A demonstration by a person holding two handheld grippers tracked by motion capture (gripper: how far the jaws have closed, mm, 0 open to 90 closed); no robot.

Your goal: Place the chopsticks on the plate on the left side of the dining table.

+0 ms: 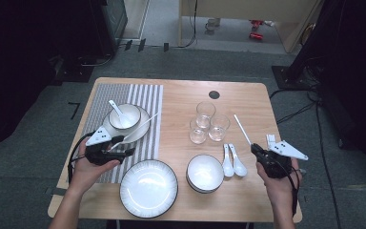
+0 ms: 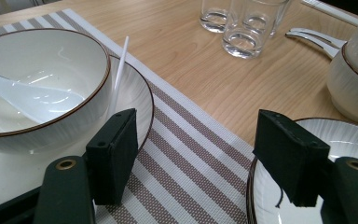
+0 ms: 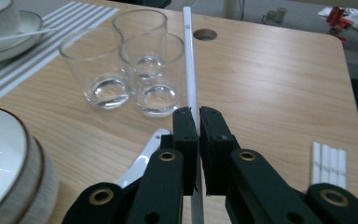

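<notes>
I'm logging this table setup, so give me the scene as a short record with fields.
right gripper: jaws shut on a white chopstick
left gripper: jaws open, holding nothing, over the striped placemat
place setting: bowl with spoon on a plate, one chopstick across it
glasses: three, clustered at table centre
spare chopsticks: lying at the right edge

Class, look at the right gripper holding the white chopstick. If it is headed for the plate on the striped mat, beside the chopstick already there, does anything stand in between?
Yes. The right gripper is shut on the white chopstick. Three glasses stand between it and the plate on the striped mat, so a low straight path would likely hit them.
</notes>
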